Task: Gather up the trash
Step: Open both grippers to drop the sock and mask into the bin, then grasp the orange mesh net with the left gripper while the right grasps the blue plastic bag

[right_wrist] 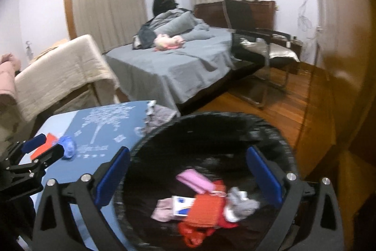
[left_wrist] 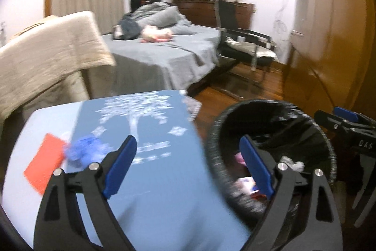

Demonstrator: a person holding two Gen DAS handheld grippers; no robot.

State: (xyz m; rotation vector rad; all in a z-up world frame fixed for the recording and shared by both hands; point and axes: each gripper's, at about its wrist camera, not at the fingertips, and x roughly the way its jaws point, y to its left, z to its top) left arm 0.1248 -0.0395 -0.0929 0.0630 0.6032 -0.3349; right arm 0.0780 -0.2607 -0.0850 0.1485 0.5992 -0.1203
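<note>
A black trash bin (right_wrist: 211,133) with a black liner stands beside a low table with a blue cloth (left_wrist: 152,180). Inside the bin lie a pink packet (right_wrist: 195,180), an orange-red bag (right_wrist: 206,206), grey crumpled paper (right_wrist: 242,201) and other scraps. On the table lie a crumpled blue wad (left_wrist: 82,149) and a red card (left_wrist: 44,166). My left gripper (left_wrist: 188,161) is open and empty, straddling the table edge and the bin rim (left_wrist: 211,145). My right gripper (right_wrist: 188,171) is open and empty above the bin. The left gripper also shows in the right wrist view (right_wrist: 44,147).
A bed with grey sheets (right_wrist: 183,62) stands behind the table. A beige-covered seat (right_wrist: 58,69) is at the left. A black chair (right_wrist: 258,39) stands on the wooden floor (right_wrist: 277,105) at the right, by a wooden wardrobe (left_wrist: 329,39).
</note>
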